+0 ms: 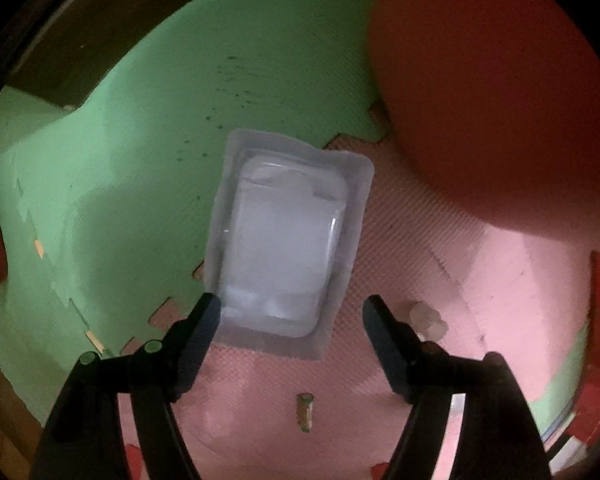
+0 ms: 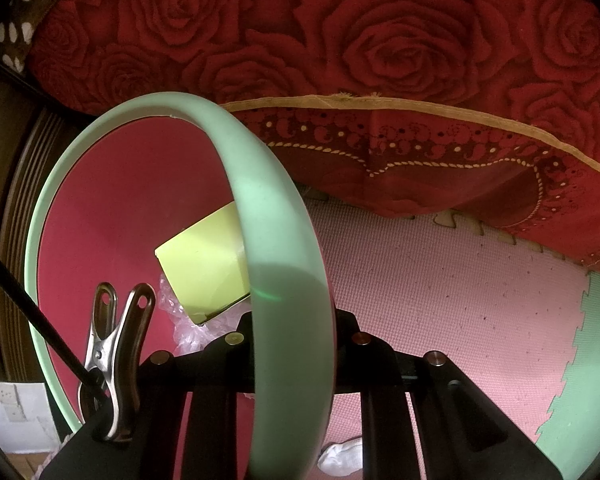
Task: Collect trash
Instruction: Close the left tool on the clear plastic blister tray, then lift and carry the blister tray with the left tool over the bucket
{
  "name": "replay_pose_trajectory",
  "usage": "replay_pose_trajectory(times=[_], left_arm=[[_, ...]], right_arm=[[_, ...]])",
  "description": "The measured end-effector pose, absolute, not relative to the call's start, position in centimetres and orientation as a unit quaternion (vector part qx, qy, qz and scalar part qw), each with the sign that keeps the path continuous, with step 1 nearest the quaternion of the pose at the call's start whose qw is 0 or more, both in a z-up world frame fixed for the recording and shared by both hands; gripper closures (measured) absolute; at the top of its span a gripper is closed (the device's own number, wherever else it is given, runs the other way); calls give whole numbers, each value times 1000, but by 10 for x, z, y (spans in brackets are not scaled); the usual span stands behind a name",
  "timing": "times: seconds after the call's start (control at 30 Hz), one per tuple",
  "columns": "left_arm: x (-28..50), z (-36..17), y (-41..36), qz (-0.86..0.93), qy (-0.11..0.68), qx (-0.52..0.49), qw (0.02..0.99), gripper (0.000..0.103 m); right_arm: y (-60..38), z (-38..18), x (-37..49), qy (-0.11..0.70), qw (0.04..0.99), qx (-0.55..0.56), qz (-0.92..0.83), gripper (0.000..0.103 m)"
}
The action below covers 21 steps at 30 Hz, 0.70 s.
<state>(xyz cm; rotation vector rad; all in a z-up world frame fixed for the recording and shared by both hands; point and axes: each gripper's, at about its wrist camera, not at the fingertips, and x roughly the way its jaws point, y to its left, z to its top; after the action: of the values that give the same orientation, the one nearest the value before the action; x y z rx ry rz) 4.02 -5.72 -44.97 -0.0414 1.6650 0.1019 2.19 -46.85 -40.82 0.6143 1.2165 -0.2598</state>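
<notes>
A clear plastic blister pack (image 1: pixel 284 240) lies flat over the seam between the green and pink foam mats. My left gripper (image 1: pixel 292 312) points down at its near end, open, with the left fingertip (image 1: pixel 210 312) at the pack's corner and the right fingertip apart from it. My right gripper (image 2: pixel 294 320) is shut on the mint-green rim (image 2: pixel 276 216) of a red bin. The rim hides its fingertips. Inside the bin lie a yellow-green box (image 2: pixel 204 264) and crumpled clear plastic (image 2: pixel 188 328).
A small green-tipped cylinder (image 1: pixel 305 412) and a pale scrap (image 1: pixel 426 316) lie on the pink mat (image 1: pixel 520 280). A blurred red-orange body (image 1: pixel 500 100) fills the upper right. A rose-patterned red blanket (image 2: pixel 380 60) overhangs the mat. A metal clip (image 2: pixel 116 360) and a white wad (image 2: pixel 340 456) are close by.
</notes>
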Motion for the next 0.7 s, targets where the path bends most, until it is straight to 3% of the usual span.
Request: replay_pose_trajectory(times=[0.17, 0.43, 0.7], left_arm=[[40, -453, -80, 35, 728, 27, 685, 20], [35, -455, -93, 42, 712, 69, 698, 20], [36, -470, -92, 54, 732, 61, 676, 18]], right_arm=[[-468, -408, 22, 561, 769, 283, -120, 84], [-468, -408, 22, 561, 769, 284, -120, 84], [-469, -409, 22, 561, 769, 283, -120, 84]])
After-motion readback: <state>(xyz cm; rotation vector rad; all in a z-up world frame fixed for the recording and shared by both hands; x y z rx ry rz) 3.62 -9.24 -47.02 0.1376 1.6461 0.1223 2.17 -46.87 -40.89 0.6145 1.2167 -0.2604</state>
